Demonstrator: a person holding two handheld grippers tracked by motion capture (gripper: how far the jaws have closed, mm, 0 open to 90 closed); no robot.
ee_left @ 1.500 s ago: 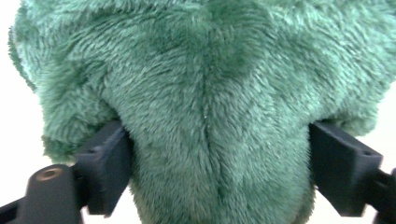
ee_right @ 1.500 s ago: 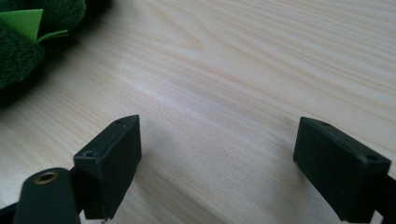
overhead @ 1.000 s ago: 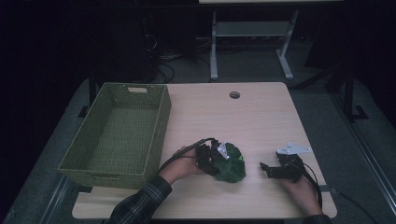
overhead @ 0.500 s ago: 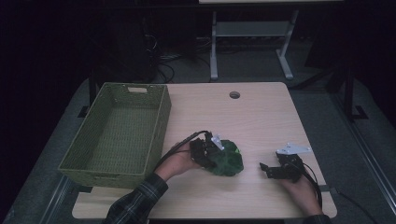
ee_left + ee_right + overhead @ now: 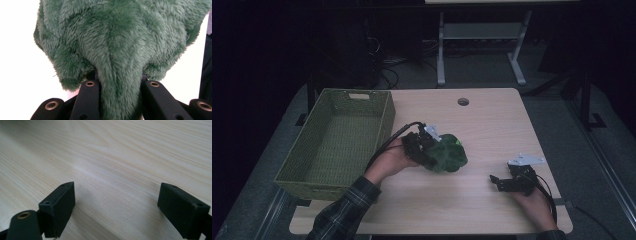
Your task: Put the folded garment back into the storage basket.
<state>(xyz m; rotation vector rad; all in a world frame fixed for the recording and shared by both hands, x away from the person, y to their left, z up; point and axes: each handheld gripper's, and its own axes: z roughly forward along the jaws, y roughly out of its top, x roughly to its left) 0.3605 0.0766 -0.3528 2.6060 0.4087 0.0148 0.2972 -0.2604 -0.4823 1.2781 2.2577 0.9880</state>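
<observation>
A dark green plush toy (image 5: pixel 448 153) hangs a little above the wooden table (image 5: pixel 472 205), near its middle. My left gripper (image 5: pixel 431 152) is shut on it from the left side. In the left gripper view the fur (image 5: pixel 120 42) bulges out from between the two black jaws of that gripper (image 5: pixel 118 83), which pinch a fold of it. My right gripper (image 5: pixel 498 181) rests low over the table at the front right, pointing left. It is open (image 5: pixel 117 202), with bare wood between its fingers (image 5: pixel 58 207).
A green woven basket (image 5: pixel 384 117) stands at the table's left side with nothing visible inside. A round cable hole (image 5: pixel 463 101) sits near the far edge. Beyond the table are a dark floor, cables and a white frame (image 5: pixel 441 55).
The left hand has lifted the plush toy off the table and carried it slightly toward the basket. The right gripper has stayed where it was.
</observation>
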